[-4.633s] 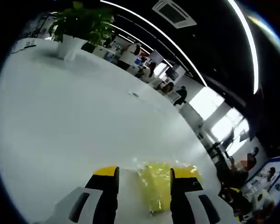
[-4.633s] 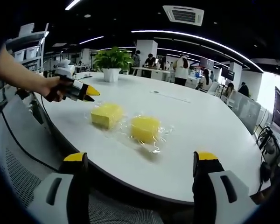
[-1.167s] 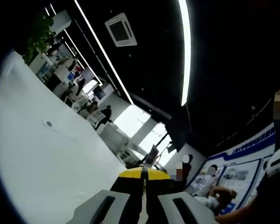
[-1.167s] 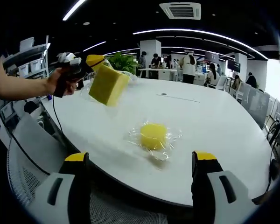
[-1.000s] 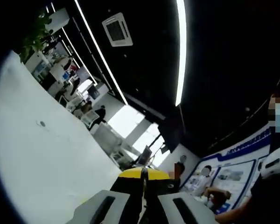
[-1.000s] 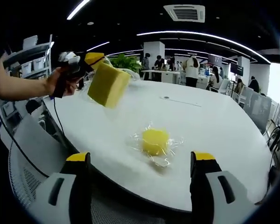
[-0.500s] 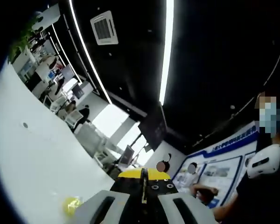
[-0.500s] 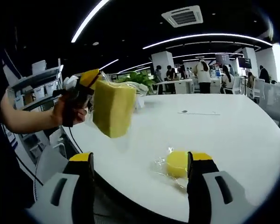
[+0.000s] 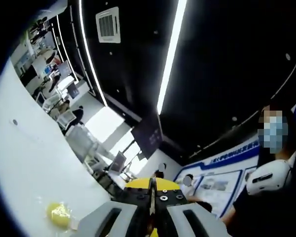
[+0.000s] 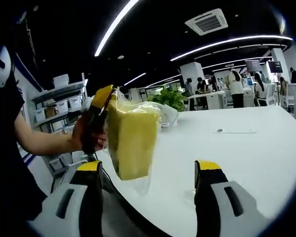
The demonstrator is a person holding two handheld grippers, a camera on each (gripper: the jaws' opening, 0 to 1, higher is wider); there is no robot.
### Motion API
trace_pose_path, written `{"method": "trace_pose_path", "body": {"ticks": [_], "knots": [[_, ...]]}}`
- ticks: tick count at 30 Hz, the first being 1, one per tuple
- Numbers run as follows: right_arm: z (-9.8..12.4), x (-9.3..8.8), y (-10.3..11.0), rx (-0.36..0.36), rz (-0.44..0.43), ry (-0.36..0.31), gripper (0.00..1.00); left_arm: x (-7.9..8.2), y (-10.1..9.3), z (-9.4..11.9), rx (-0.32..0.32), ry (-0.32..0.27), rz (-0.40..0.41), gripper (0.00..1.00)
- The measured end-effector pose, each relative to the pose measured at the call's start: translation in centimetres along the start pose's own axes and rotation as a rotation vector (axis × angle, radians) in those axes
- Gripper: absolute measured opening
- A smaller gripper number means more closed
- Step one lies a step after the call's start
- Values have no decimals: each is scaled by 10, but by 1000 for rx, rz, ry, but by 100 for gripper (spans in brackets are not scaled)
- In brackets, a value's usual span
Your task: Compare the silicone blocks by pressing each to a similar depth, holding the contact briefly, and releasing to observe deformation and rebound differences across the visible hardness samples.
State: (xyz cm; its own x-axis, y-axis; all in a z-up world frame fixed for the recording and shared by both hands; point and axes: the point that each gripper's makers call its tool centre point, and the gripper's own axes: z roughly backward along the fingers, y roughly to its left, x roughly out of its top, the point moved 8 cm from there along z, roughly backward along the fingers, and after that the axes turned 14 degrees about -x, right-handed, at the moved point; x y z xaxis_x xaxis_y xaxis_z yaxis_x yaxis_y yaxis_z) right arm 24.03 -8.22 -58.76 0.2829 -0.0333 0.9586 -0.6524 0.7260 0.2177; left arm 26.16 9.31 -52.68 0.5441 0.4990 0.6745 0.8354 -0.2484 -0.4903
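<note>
My left gripper [image 10: 103,97], held in a person's hand, hangs above the table's near edge. It is shut on the clear wrap of a yellow rectangular silicone block [image 10: 133,140], which dangles upright below its tips. In the left gripper view the same gripper [image 9: 151,185] shows its jaws pressed together. Far below it a second yellow block [image 9: 58,215] lies in crinkled plastic on the white table [image 9: 24,163]. My right gripper [image 10: 149,168] stands open and empty just below and in front of the hanging block.
A potted plant [image 10: 170,100] stands on the white table [image 10: 237,148] behind the held block. Shelves with boxes [image 10: 59,98] line the left side. A person in a mask [image 9: 274,163] is close on the right. Office desks and people fill the far background.
The left gripper closed on the rectangular block's wrap, lifted it off the table and brought it close to the right gripper. The right view has swung, and the other block has left it.
</note>
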Motion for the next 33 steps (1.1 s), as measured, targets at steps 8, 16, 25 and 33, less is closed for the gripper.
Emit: {"method": "trace_pose_path", "body": {"ticks": [8,16,25,33], "knots": [[-7,21,8,96,-53,-44,62,1,-5,-8,-50,22,22,0],[-15,36,19,165,-30,-61,46,7,-9,-14,-83,-18,21,0],[-19,49,28,221,-47,-69,34,11,-9,-8,-52,-59,5,0],[-20,60,27,223,-66,-80,29,17,-8,-7,-10,-105,-52,0]]}}
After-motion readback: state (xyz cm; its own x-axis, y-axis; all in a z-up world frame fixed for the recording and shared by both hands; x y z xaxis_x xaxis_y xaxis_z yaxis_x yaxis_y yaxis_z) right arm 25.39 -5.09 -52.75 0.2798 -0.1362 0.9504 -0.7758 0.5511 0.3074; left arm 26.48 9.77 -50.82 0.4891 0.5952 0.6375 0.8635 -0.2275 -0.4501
